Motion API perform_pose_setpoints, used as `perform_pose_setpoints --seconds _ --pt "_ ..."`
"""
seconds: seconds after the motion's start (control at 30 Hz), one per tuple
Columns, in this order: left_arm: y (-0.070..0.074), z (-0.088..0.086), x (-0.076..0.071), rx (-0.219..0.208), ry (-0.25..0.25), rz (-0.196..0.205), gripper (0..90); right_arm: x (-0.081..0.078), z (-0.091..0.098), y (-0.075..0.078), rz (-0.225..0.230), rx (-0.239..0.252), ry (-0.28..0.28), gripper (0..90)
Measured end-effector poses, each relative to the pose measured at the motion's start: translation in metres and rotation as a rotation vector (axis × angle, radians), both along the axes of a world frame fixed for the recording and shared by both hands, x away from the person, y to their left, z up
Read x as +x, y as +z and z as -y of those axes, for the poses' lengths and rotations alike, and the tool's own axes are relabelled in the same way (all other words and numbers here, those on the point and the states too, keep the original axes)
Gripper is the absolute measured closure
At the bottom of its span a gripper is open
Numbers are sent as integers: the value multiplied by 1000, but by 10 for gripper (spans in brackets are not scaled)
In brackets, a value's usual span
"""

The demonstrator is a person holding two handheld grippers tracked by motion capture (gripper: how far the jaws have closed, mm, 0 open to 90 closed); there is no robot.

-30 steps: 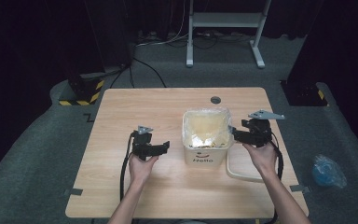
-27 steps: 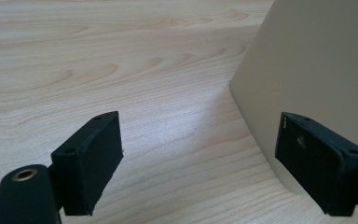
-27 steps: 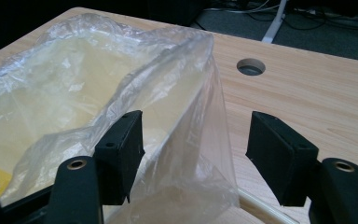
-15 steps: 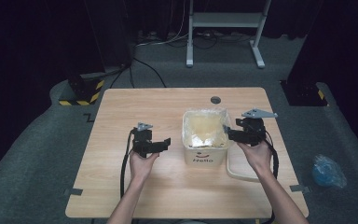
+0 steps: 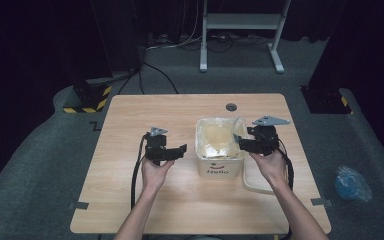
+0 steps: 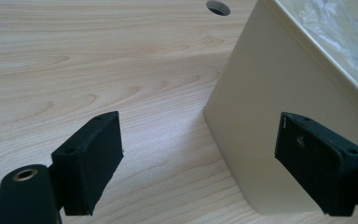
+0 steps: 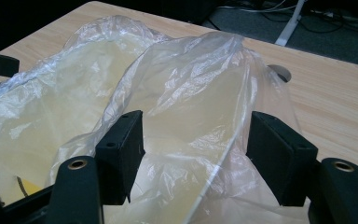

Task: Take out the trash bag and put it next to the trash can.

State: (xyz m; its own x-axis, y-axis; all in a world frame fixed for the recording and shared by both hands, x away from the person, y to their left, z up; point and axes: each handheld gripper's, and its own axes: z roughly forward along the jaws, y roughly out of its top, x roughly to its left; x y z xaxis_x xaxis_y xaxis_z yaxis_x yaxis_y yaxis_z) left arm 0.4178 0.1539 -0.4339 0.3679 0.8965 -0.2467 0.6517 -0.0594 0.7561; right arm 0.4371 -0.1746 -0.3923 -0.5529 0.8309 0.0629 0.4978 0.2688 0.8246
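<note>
Thin clear plastic liner bag (image 7: 186, 93), light, limp and slippery, is draped in the cream bin (image 5: 220, 162) mid-table. Its raised edge is best pinched; right gripper (image 7: 196, 154) jaws are held apart around it, left gripper (image 6: 200, 172) jaws apart beside the bin.

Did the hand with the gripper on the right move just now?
Yes, a little. The right gripper has slid leftward toward the cream bin, judged against the bin's right edge; its open jaws now straddle the plastic bag.
</note>
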Motion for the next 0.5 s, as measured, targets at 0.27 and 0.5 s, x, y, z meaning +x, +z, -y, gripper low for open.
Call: perform_pose_setpoints --seconds 0.27,0.5 --pt "8 5 2 -21 -17 13 154 2 -6 -1 -10 -9 5 365" --pt "15 10 2 -28 -34 21 154 2 -8 0 -3 -10 8 366"
